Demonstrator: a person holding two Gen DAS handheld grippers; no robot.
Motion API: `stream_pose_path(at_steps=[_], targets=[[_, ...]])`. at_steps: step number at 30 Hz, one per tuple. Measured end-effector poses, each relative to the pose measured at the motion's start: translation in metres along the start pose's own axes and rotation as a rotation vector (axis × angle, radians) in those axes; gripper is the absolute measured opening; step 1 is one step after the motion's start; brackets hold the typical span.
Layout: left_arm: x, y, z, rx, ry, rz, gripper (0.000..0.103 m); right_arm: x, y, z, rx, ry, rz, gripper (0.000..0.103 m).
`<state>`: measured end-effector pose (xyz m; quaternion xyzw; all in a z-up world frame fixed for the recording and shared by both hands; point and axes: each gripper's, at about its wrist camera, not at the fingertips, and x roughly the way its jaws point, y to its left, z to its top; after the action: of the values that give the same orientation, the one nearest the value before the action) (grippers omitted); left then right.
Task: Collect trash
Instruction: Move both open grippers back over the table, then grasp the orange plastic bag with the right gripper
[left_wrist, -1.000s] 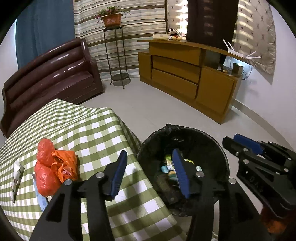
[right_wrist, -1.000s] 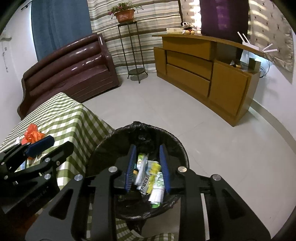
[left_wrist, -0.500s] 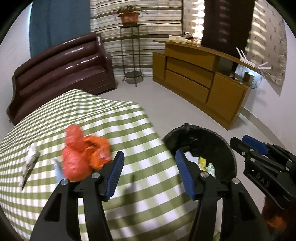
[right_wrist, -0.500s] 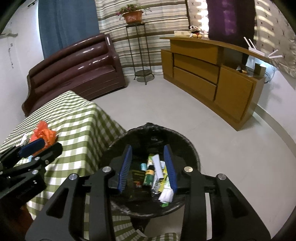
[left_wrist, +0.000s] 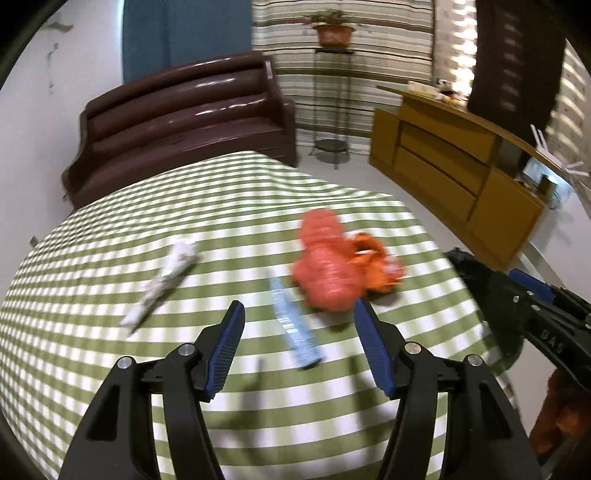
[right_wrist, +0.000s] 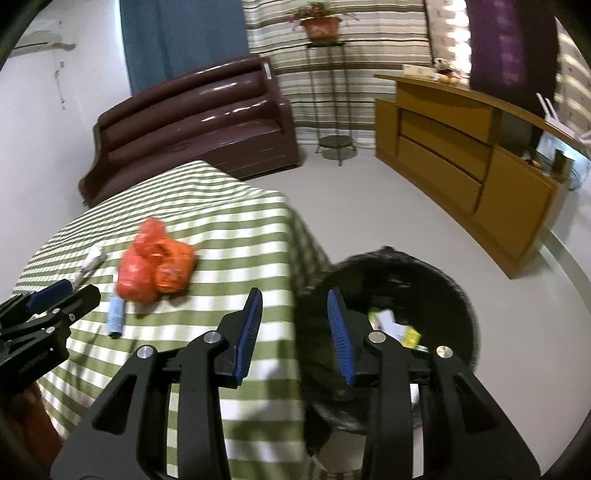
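Left tool angled down over the green-checked bench, jaws opening, wide apart, nothing between the pads; right tool likewise tilted down, straddling the bench edge and the black-lined trash bin, jaws parted by a narrower gap and empty. In the left view, right tool seen at the far right with white letters on its black body, reading roughly "DAS", blurred; in the right view, left tool at the lower left with faint lettering too smeared to read. Orange plastic bags, bunched in a lump, lying on the bench just beyond the left tool's right pad, apart from it. Pale blue strip-shaped wrapper flat on the cloth straight ahead between the left tool's pads, below them on the bench, one end next to the orange lump. Crumpled white wrapper farther left, well apart from the pads. Bin standing on the floor against the bench corner, under the right tool's right pad, with yellow and white scraps inside. Brown sofa and wooden cabinet behind.
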<state>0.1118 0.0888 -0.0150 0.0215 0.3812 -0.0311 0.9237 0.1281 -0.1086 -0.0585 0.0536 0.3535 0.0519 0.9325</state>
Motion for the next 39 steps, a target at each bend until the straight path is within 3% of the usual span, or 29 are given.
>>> stream_pose_path(at_steps=[14,16,19,39], targets=[[-0.001,0.088,-0.009,-0.105,0.012,0.118,0.063,0.03,0.077,0.025,-0.076,0.029,0.109,0.038],[-0.002,0.095,-0.009,-0.116,0.011,0.124,0.064,0.035,0.083,0.027,-0.082,0.036,0.114,0.044],[-0.001,0.106,-0.01,-0.13,0.011,0.131,0.065,0.042,0.091,0.028,-0.092,0.047,0.115,0.044],[0.015,0.124,-0.009,-0.159,0.034,0.109,0.066,0.061,0.1,0.027,-0.096,0.098,0.087,0.043]])
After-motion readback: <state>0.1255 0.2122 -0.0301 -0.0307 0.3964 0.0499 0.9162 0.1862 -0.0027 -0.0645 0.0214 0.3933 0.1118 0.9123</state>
